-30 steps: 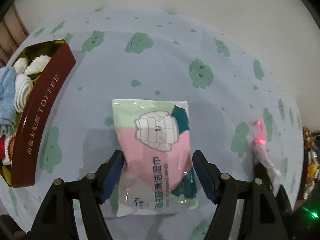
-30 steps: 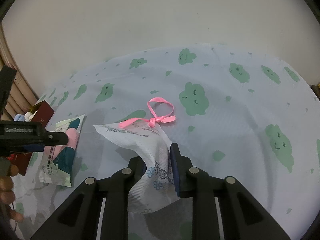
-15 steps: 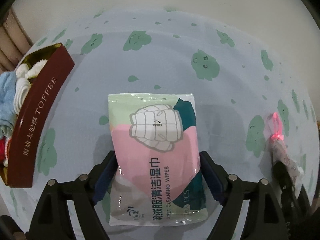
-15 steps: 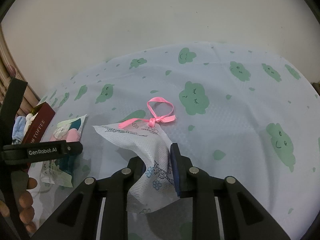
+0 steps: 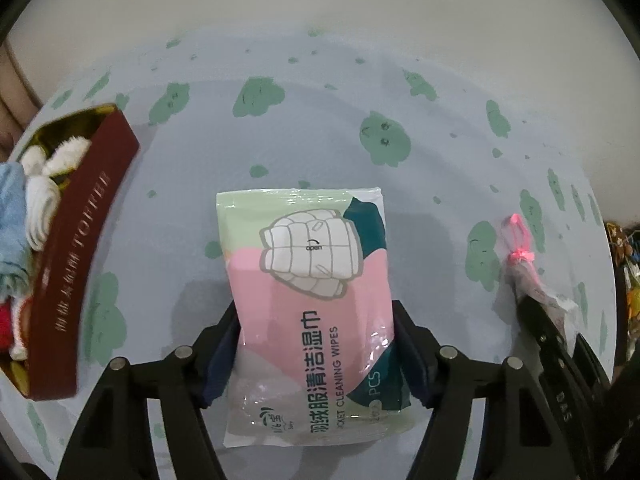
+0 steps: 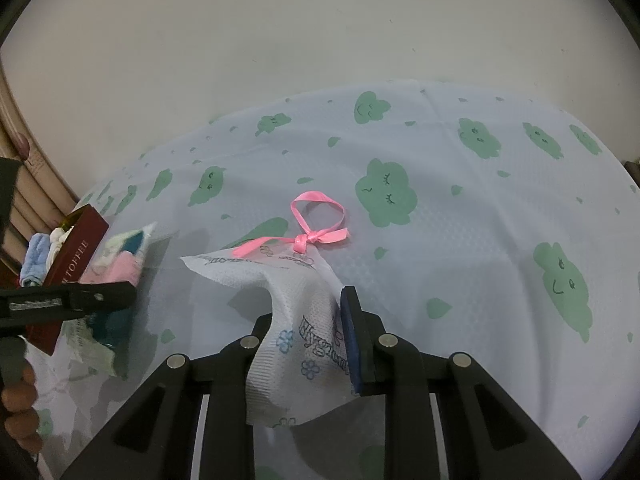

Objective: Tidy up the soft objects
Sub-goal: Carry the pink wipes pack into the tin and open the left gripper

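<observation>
My left gripper [image 5: 316, 350] is shut on a pink and green pack of cleaning wipes [image 5: 308, 280], its blue pads pressed on both long sides; the pack is lifted a little off the cloth. My right gripper [image 6: 308, 340] is shut on a white printed pouch [image 6: 288, 304] tied with a pink ribbon [image 6: 316, 232]; the pouch's front lies on the cloth. The pack [image 6: 120, 268] and the left gripper [image 6: 80, 300] show at the left of the right wrist view. The pouch [image 5: 532, 280] shows at the right of the left wrist view.
A dark red TOFFEE tin [image 5: 76, 248] stands at the left, holding rolled white, blue and red cloths [image 5: 36, 196]. The table wears a pale cloth with green clouds [image 6: 460, 240]. A plain wall runs behind. Colourful clutter [image 5: 624, 248] sits past the right edge.
My left gripper has slid forward along the wipes pack, closed onto its sides and raised it. My right gripper holds the pouch as before.
</observation>
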### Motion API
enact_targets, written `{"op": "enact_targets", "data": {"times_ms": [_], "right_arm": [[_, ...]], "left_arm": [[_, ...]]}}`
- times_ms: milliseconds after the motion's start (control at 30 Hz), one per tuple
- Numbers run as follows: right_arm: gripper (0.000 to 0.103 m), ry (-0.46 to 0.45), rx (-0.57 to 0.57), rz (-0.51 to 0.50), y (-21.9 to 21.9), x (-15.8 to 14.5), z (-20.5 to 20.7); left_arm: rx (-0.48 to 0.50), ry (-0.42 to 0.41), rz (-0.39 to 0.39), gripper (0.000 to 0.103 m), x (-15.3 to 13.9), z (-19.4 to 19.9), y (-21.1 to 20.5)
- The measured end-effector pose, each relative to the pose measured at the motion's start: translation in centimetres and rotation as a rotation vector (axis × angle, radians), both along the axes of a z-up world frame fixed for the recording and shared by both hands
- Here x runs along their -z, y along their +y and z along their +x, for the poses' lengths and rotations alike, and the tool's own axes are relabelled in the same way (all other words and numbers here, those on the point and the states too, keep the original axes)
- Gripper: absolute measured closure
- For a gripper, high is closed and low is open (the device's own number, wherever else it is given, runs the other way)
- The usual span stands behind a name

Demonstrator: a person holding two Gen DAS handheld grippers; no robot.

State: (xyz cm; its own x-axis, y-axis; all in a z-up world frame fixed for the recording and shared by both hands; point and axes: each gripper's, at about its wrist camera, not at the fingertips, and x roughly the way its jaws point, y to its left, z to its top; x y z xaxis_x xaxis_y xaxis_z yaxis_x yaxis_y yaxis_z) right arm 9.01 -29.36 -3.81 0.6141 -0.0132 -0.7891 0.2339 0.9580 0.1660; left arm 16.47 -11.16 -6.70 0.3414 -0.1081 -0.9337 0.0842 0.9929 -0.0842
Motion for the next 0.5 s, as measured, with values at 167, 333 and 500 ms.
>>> {"op": "enact_targets", "data": {"times_ms": [167,333,500], "right_arm": [[0.082,0.004,-0.003,-0.008,0.0,0.2,0.2],[0.082,0.008,-0.003,-0.016,0.2,0.2,0.3],[0.082,0.009,-0.003,-0.018,0.2,0.3,0.3]], "left_arm": [[0.032,-0.025,0.004,0.032,-1.6,-0.4,0.6],[0.046,-0.065,0.026,0.032,-3.4,-0.8,2.1],[0.031,-0.099,0.041,0.032,-5.1,-0.7,4.4]]}}
